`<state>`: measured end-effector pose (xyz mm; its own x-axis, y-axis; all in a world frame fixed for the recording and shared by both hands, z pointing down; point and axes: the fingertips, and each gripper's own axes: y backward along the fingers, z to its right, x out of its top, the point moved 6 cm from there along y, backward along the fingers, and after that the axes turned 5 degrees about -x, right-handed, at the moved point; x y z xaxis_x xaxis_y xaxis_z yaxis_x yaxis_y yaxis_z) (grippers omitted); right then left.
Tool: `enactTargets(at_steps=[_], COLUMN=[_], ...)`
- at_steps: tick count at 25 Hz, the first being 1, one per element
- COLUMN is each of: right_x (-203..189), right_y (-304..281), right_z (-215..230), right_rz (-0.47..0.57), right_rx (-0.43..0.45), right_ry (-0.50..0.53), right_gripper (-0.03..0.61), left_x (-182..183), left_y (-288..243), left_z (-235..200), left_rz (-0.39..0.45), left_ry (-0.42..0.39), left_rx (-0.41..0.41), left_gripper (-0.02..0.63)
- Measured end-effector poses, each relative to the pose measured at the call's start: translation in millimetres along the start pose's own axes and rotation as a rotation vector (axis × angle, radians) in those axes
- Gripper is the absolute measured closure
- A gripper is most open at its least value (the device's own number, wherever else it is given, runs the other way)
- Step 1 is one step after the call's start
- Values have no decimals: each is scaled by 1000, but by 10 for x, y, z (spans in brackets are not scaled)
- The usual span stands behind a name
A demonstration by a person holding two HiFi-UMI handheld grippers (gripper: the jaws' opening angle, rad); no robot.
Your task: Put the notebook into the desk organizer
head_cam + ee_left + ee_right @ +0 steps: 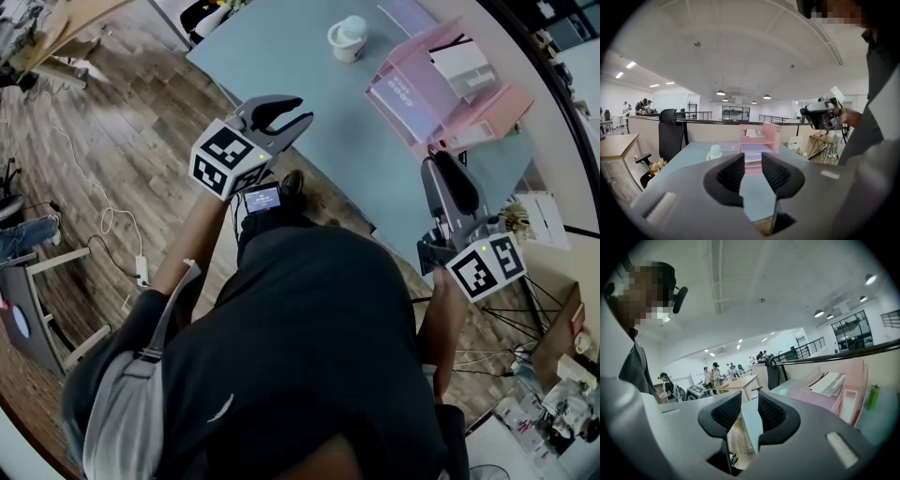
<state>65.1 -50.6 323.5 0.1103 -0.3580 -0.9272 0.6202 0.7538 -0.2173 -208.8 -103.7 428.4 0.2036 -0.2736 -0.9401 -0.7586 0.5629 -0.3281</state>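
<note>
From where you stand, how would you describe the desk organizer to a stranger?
Start at the light blue table and go to its right end. There stands the desk organizer, stacked trays holding a lavender notebook below and a white booklet on top. It alone is pink; the small container to its left is white.

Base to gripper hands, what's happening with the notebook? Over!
Open and empty: left gripper, right gripper. Lavender notebook already in pink organizer. White cup beside it, not blocking.

Left grey two-jaw gripper (289, 112): held aloft, jaws narrowly apart, empty. Right grey two-jaw gripper (442, 161): likewise aloft, narrowly apart, empty.
</note>
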Motion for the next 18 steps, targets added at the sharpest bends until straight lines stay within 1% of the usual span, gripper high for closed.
enactTargets(at_steps=[4,6,11,18], right_x=[93,135,155,110], right_y=[123,188,308,406], right_z=[-89,-96,-23,102], right_rz=[-11,-7,-11,-35], right_rx=[-21,-30,-46,-63], right_ry=[106,138,159,169], right_gripper=[465,474,476,476], left_x=[9,19,81,85], left_y=[-13,-40,-126,-259], left_z=[82,124,254,373], left_rz=[13,19,33,20], left_ry=[-3,-3,-15,-48], left_rx=[10,14,10,14], left_gripper=[454,454,454,454])
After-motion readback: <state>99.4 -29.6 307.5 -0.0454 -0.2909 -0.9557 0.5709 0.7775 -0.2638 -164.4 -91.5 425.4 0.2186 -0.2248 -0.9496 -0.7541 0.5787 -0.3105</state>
